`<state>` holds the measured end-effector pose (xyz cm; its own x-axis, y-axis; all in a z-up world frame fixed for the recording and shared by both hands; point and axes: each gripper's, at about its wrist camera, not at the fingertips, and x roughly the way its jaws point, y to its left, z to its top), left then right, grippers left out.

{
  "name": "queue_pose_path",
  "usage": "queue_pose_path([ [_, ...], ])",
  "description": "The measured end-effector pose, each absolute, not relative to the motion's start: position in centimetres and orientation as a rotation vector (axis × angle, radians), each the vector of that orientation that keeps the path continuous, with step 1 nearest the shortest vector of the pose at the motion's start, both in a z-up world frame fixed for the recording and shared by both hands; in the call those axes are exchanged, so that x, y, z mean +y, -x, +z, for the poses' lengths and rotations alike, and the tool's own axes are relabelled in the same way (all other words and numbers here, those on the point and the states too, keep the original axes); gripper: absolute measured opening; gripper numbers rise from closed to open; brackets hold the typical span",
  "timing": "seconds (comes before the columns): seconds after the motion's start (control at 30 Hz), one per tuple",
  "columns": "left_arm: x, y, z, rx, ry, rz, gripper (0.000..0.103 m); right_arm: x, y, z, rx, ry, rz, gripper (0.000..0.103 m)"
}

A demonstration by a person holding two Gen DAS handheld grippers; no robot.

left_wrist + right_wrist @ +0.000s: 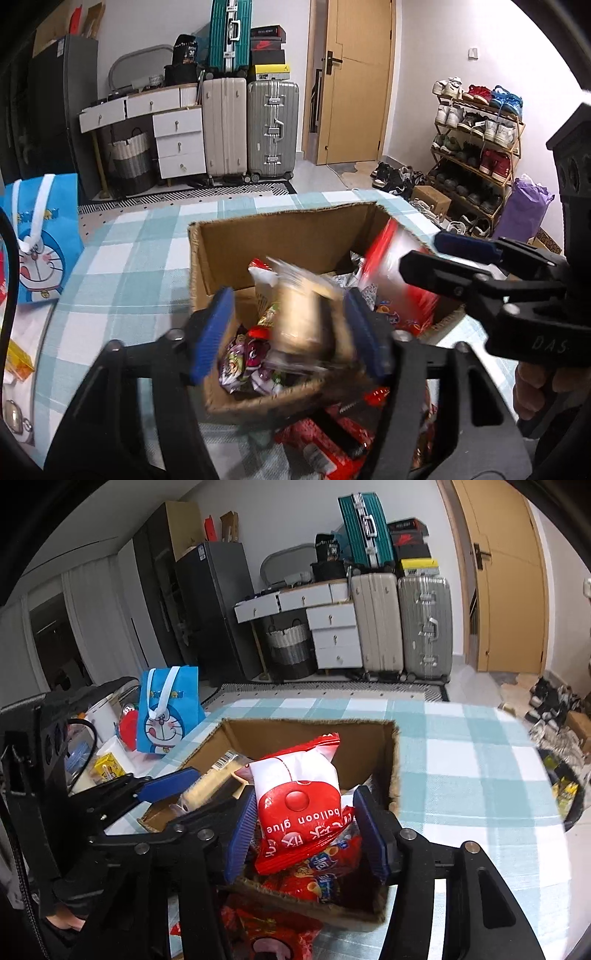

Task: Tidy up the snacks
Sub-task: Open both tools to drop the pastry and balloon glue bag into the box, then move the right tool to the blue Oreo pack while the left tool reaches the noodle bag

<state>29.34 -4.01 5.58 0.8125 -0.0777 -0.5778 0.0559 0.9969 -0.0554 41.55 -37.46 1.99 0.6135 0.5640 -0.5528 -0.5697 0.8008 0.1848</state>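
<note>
Red packet (299,805) between open jaws — over cardboard box (384,746).

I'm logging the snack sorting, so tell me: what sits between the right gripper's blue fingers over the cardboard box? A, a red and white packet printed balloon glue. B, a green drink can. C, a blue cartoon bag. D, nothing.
A: the red and white packet printed "balloon glue" hangs between the right gripper fingers, above the cardboard box.
</note>
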Motion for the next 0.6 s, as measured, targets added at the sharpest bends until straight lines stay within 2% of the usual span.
queue_pose_path([
  [0.03, -3.9, -28.8, 5.9, 0.609, 0.033, -0.068, 0.080, -37.7, -41.4, 2.2, 0.629, 0.006, 0.647, 0.072],
  [0.07, -4.0, -28.3, 6.1, 0.600, 0.024, -0.059, 0.085, -38.1, -41.1, 2.4, 0.624, -0.002, 0.647, 0.075],
  [0.13, -3.7, -27.4, 6.8, 0.599, 0.015, -0.040, 0.085, -38.5, -40.6, 2.9, 0.602, -0.001, 0.650, 0.076],
  [0.2, -3.5, -26.5, 7.1, 0.604, 0.018, -0.036, 0.091, -38.7, -40.5, 3.1, 0.607, 0.012, 0.630, 0.077],
  [0.23, -3.4, -26.0, 7.2, 0.604, 0.027, -0.036, 0.094, -38.9, -40.3, 3.2, 0.617, 0.002, 0.634, 0.085],
  [0.27, -3.1, -25.4, 7.3, 0.604, 0.031, -0.035, 0.103, -39.0, -40.2, 3.2, 0.625, -0.003, 0.639, 0.091],
  [0.3, -2.9, -24.8, 7.5, 0.602, 0.035, -0.035, 0.103, -39.2, -39.9, 3.2, 0.634, -0.008, 0.651, 0.101],
  [0.6, -0.8, -19.8, 7.2, 0.636, 0.072, -0.032, 0.103, -40.1, -36.2, 2.0, 0.682, 0.092, 0.629, 0.102],
])
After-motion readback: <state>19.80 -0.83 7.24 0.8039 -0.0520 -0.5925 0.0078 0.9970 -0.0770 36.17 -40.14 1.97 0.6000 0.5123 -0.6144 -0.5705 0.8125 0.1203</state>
